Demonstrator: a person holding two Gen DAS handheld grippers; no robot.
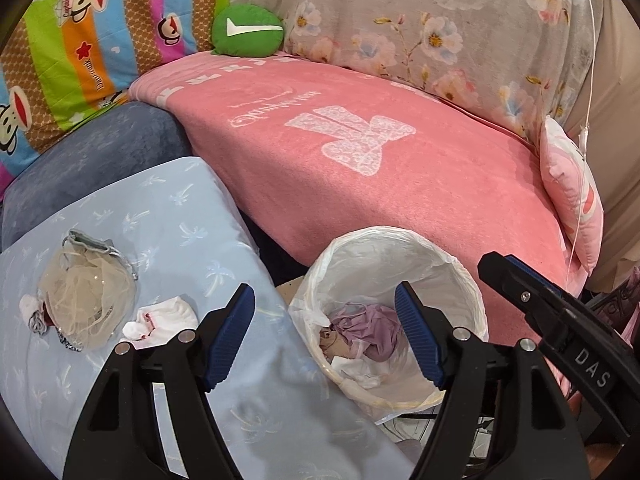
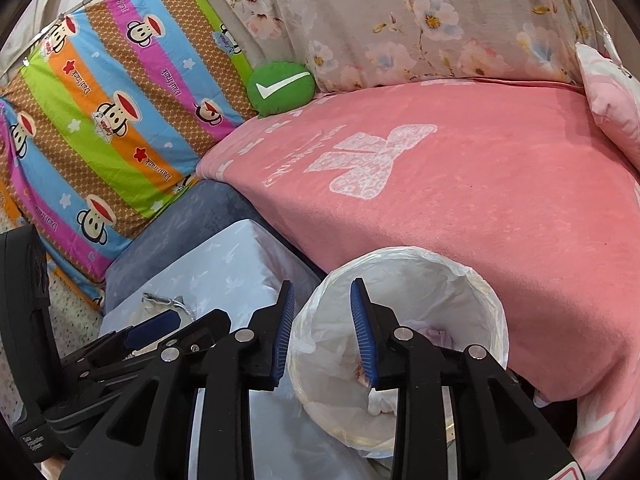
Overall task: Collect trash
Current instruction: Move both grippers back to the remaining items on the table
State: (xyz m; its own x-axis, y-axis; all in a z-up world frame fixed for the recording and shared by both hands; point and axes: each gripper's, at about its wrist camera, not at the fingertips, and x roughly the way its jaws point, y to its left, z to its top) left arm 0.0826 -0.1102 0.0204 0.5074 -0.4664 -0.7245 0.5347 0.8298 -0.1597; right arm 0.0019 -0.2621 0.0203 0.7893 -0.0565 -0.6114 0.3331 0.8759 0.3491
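A white-lined trash bin (image 1: 432, 264) stands between the pale blue table and the pink sofa; it also shows in the right wrist view (image 2: 440, 276). Inside lie a crumpled purple cloth (image 1: 372, 328) and white tissue (image 1: 360, 376). On the table lie a beige mesh pouch (image 1: 86, 300) and a crumpled white tissue with red marks (image 1: 164, 320). My left gripper (image 1: 324, 312) is open and empty, over the bin's left rim. My right gripper (image 2: 322, 314) is open and empty, above the bin's left rim. The left gripper's body (image 2: 120, 360) shows in the right wrist view.
The pale blue patterned table top (image 1: 180, 216) is at the left. A pink blanket (image 1: 380, 184) covers the sofa seat, with a green check-mark cushion (image 1: 248, 30), a striped monkey-print cushion (image 1: 80, 52) and a pink pillow (image 1: 572, 196). A grey-blue stool (image 1: 96, 152) stands behind the table.
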